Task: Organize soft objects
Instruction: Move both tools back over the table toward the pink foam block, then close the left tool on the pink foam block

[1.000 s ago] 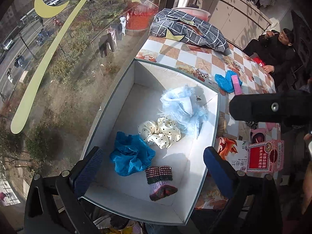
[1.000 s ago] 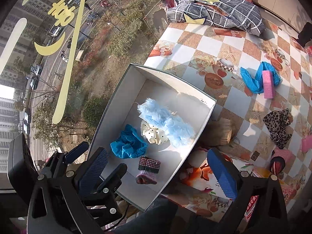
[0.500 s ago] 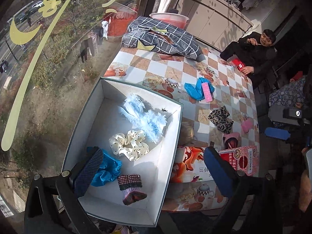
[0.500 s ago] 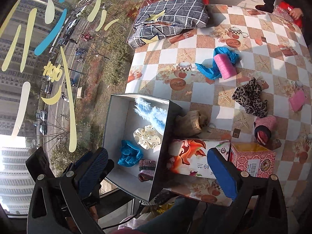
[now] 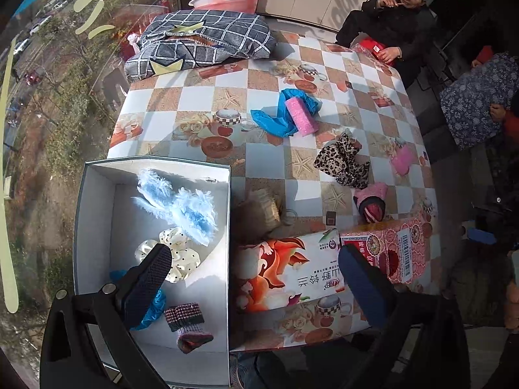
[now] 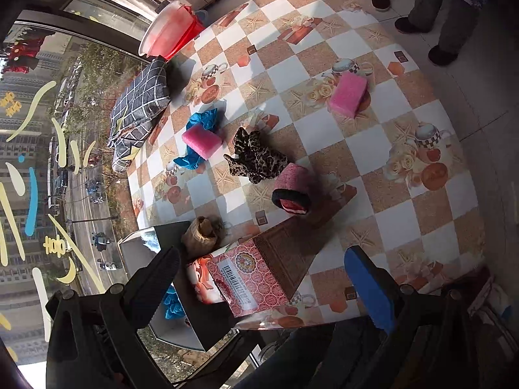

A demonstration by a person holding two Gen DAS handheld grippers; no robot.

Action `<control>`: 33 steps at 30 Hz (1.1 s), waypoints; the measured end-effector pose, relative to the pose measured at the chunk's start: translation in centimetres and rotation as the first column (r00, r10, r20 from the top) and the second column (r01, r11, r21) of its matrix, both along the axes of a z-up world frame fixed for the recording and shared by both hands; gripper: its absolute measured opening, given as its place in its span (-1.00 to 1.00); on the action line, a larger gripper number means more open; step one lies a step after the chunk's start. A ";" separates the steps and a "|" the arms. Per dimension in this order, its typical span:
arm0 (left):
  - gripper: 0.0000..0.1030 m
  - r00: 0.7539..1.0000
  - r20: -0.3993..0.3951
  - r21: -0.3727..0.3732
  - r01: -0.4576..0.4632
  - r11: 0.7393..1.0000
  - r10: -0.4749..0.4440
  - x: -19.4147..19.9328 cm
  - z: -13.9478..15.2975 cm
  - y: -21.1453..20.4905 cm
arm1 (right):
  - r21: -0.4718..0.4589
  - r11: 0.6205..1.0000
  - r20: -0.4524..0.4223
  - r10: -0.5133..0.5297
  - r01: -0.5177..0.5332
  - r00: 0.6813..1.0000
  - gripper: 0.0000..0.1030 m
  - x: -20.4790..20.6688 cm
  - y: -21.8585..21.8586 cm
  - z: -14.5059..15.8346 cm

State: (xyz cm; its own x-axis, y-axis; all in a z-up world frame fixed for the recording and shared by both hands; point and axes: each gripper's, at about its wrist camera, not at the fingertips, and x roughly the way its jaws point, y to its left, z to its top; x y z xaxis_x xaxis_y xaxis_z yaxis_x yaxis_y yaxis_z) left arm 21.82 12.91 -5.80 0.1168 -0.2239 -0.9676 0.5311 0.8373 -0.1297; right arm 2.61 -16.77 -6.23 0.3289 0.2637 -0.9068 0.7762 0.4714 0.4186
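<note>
White cardboard box [image 5: 97, 175]: sitting at the table's window edge, already holding the fluffy blue piece [image 5: 181, 204], dotted scrunchie [image 5: 176, 253], blue cloth [image 5: 152, 308] and knitted cuff [image 5: 186, 319].
Left out: leopard scrunchie [image 6: 254, 157], pink sponges [image 6: 347, 94], blue bag [image 6: 201, 120], rolled sock [image 6: 292, 191] are lying on the tablecloth [image 6: 389, 149].
Progress: seemingly about half.
Left gripper [image 5: 256, 275]: hovering spread wide, empty.
Right gripper [image 6: 262, 275]: hanging apart, empty.

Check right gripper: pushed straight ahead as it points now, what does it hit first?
Probably the red patterned box, which sits just ahead between the open fingers of the right gripper. Past it lies the rolled pink sock. Depth is uncertain.
</note>
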 end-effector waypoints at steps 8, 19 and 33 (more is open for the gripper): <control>0.99 0.999 -0.045 0.027 0.015 1.000 -0.013 4.1 -1.7 -6.5 | 0.097 0.993 -0.099 -0.062 0.072 0.993 0.98 -5.1 -2.2 -6.1; 0.99 0.994 0.009 0.235 -0.112 0.965 0.113 12.0 -9.1 -11.9 | 0.161 0.986 -0.161 -0.023 0.049 0.987 0.98 -6.3 -3.6 -10.4; 0.99 0.965 -0.006 0.107 0.260 0.960 -0.260 9.8 -11.9 -20.8 | 0.199 0.978 -0.217 -0.016 0.060 0.976 0.98 -6.1 -5.6 -13.2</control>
